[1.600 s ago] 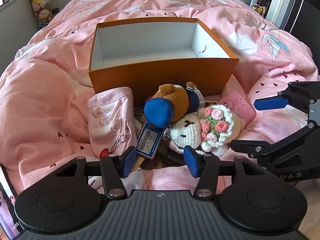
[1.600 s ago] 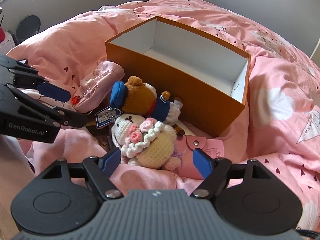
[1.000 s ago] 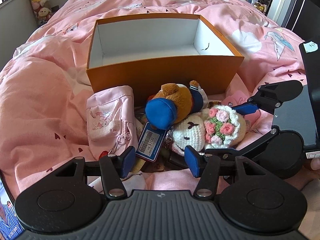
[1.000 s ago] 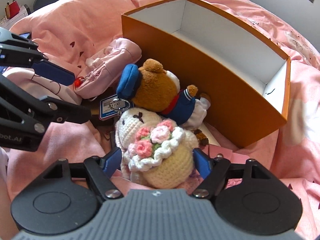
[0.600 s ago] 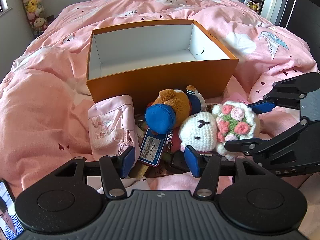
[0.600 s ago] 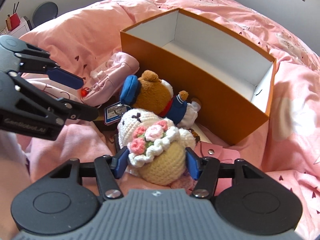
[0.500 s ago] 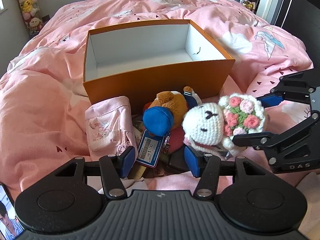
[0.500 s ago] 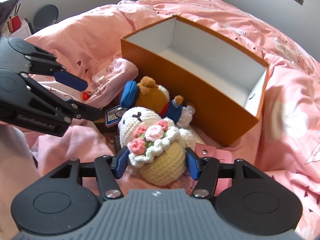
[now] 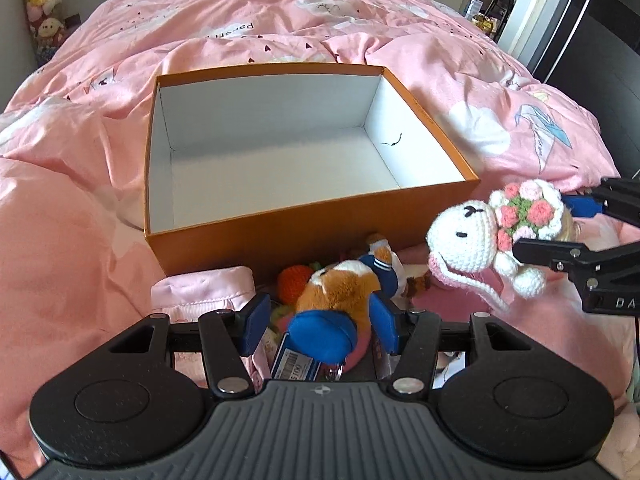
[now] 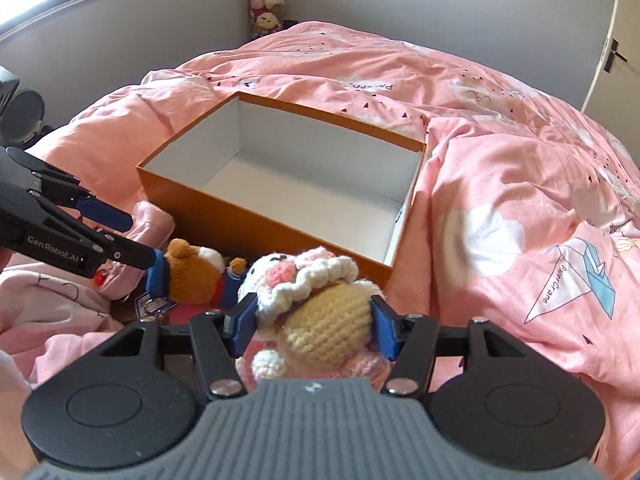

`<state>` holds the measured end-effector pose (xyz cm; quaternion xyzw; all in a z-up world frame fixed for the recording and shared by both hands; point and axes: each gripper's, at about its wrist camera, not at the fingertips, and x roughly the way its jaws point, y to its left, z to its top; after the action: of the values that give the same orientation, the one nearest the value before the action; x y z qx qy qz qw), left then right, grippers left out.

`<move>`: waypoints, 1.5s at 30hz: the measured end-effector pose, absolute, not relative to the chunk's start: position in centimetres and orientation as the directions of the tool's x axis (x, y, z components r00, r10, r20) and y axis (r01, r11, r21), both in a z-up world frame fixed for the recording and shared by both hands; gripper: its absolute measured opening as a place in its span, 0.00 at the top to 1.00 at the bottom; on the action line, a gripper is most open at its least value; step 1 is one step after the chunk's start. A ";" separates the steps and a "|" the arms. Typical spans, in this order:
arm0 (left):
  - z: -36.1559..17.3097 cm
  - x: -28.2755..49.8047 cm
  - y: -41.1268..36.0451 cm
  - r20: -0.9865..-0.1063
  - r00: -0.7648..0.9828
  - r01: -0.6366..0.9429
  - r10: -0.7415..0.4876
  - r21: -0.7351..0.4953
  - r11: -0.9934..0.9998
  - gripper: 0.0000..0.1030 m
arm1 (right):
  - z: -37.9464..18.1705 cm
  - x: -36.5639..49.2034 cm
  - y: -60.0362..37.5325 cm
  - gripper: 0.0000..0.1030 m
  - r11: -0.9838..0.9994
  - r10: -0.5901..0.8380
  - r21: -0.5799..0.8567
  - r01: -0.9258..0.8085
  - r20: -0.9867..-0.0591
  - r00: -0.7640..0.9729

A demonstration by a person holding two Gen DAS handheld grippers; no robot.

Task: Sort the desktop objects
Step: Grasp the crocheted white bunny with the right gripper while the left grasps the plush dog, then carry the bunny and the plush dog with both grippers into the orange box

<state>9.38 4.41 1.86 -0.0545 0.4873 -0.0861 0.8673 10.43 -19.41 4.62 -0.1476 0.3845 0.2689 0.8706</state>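
Note:
My right gripper (image 10: 314, 324) is shut on a white crocheted bunny (image 10: 328, 320) with pink flowers, its blue pads pressing the cream body from both sides. The left wrist view shows that bunny (image 9: 468, 236) held up off the bedding in the right gripper (image 9: 560, 226), to the right of the open orange box (image 9: 312, 220). Low over the toy pile, my left gripper (image 9: 320, 320) is open. A brown bear with a blue cap (image 9: 340, 288) lies between its fingers, and the pads do not press it. The box (image 10: 240, 220) has a bare white inside.
A pink pouch (image 9: 204, 288), an orange crocheted piece (image 9: 294, 286) and a blue price tag (image 9: 296, 364) lie by the bear against the box's front wall. A rumpled pink duvet (image 10: 520, 180) covers the bed. Plush toys (image 10: 266, 0) are stacked in the far corner.
The right gripper closed on the bunny and lifted it off the pile to the right. The left gripper moved forward, so the bear now lies between its fingers.

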 end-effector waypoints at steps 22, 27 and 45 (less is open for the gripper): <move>-2.1 8.0 3.6 -0.816 0.375 0.169 -0.440 -0.407 0.898 0.45 | 0.2 9.7 -21.1 0.38 0.847 0.328 0.040 -0.530 -0.823 0.464; -2.4 8.4 3.0 -0.820 0.434 0.139 -0.373 -0.348 0.927 0.45 | 0.1 10.3 -21.5 0.37 0.854 0.343 0.075 -0.515 -0.825 0.449; -4.7 8.5 -0.9 -0.869 0.435 0.148 -0.237 -0.190 0.970 0.31 | -1.4 10.7 -20.5 0.39 0.831 0.350 0.068 -0.553 -0.835 0.425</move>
<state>8.50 -0.93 -4.73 -0.0425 0.5192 -0.1138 0.8459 10.71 -20.48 -1.37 -0.1090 0.4636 0.2697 0.8369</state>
